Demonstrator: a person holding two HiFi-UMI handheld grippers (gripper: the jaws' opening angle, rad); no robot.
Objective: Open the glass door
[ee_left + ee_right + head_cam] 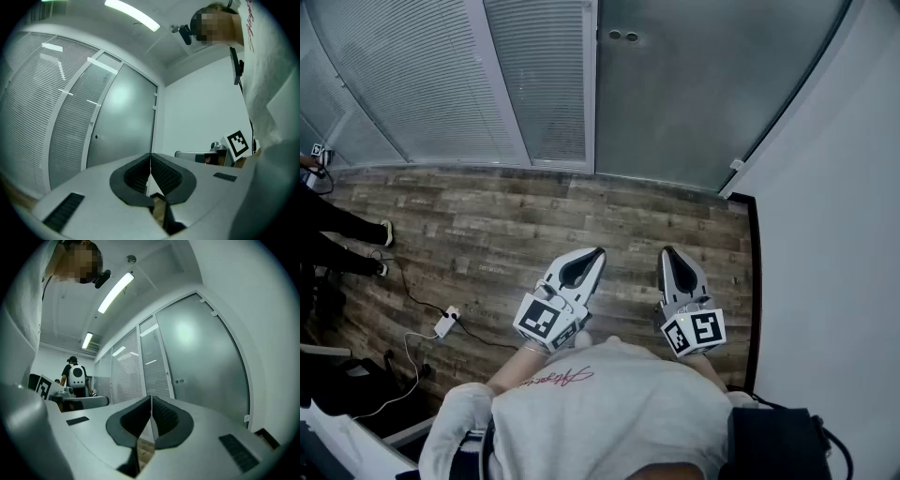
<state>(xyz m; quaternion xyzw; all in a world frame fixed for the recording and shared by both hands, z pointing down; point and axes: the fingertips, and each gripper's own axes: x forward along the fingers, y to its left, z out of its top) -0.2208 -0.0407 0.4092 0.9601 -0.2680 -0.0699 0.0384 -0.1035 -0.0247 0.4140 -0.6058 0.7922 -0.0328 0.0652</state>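
Glass door (703, 84) — a frosted panel — stands shut at the far edge of the wood floor (534, 220), between the slatted partition (422, 75) and the white wall (825, 234). It stands upright with its long axis vertical and its broad face turned toward the person. Two small round fittings (622, 36) sit near its partition-side edge, and the small clips by the wall suggest the hinges are there, though I cannot be sure. Nothing of the task looks done: the approach, the contact and the swing are all left. The left hand-held gripper (150, 155) and the right hand-held gripper (151, 397) both have their jaws pressed together on nothing — held near the body, well apart from the door.
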